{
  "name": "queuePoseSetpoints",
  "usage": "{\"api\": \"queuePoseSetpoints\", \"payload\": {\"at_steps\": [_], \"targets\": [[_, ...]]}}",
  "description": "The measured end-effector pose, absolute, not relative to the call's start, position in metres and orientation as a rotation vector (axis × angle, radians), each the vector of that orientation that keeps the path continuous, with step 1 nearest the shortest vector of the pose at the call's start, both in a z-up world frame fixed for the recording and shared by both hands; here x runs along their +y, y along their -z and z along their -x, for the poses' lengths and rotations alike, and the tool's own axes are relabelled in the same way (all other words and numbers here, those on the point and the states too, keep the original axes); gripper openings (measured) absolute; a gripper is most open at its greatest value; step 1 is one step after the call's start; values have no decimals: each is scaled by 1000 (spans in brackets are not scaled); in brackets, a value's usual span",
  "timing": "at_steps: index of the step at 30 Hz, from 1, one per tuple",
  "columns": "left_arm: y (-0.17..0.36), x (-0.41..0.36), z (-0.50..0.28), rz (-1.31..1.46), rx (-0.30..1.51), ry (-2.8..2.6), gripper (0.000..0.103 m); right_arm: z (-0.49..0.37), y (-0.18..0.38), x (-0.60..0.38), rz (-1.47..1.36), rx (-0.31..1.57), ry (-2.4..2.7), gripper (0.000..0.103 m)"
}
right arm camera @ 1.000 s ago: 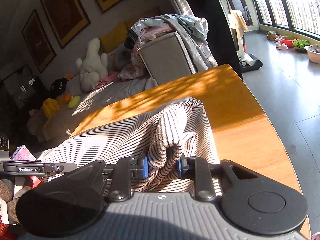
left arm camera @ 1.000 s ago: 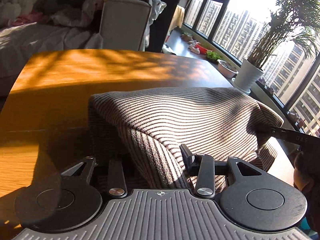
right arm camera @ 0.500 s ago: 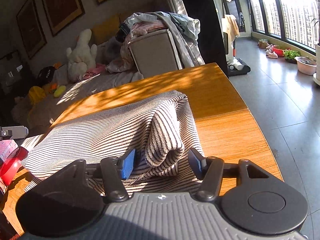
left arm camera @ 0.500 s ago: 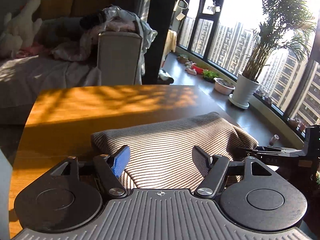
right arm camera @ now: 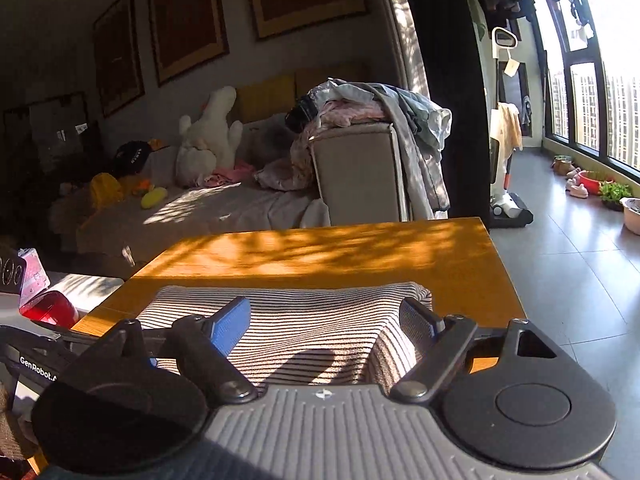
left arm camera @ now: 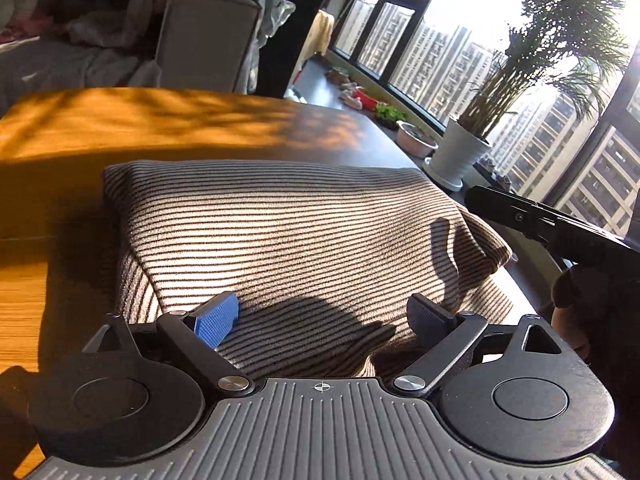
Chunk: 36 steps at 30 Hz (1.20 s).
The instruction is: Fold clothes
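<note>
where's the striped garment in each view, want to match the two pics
Left wrist view: the striped garment fills the centre, folded on the wooden table, just ahead of the gripper.
Right wrist view: the striped garment lies low in the centre, partly hidden behind the gripper.
Shared landmark: the grey sofa arm piled with clothes beyond the table's far edge.

Orange wooden table [right arm camera: 320,252] in sunlight; behind it grey sofa [right arm camera: 356,172] with heaped clothes [right arm camera: 376,108], white plush toy [right arm camera: 208,136]. Potted palm [left arm camera: 496,96] by window.
</note>
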<state>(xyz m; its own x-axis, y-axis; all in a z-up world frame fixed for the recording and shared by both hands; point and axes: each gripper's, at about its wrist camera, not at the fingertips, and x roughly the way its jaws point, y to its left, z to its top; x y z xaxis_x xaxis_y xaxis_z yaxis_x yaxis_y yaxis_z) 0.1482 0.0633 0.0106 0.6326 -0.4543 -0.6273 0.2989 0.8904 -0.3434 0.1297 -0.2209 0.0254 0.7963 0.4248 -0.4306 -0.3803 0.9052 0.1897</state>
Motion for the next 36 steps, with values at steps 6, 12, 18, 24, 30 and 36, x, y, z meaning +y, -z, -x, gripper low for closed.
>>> {"api": "queuePoseSetpoints", "payload": {"at_steps": [6, 12, 18, 24, 30, 36], "targets": [[-12, 76, -166, 235, 758, 415, 91, -151, 8, -206, -91, 589, -419, 60], [-14, 80, -187, 231, 743, 358, 85, -133, 11, -207, -99, 591, -428, 60], [-23, 73, -178, 202, 740, 311, 86, -101, 13, -197, -66, 588, -464, 71], [-42, 66, -155, 190, 705, 330, 86, -93, 11, -193, -68, 590, -460, 75], [-41, 54, -143, 213, 754, 411, 76, -90, 2, -196, -40, 589, -471, 78], [-21, 43, -159, 228, 811, 432, 71, -107, -20, -216, 29, 547, -396, 51]]}}
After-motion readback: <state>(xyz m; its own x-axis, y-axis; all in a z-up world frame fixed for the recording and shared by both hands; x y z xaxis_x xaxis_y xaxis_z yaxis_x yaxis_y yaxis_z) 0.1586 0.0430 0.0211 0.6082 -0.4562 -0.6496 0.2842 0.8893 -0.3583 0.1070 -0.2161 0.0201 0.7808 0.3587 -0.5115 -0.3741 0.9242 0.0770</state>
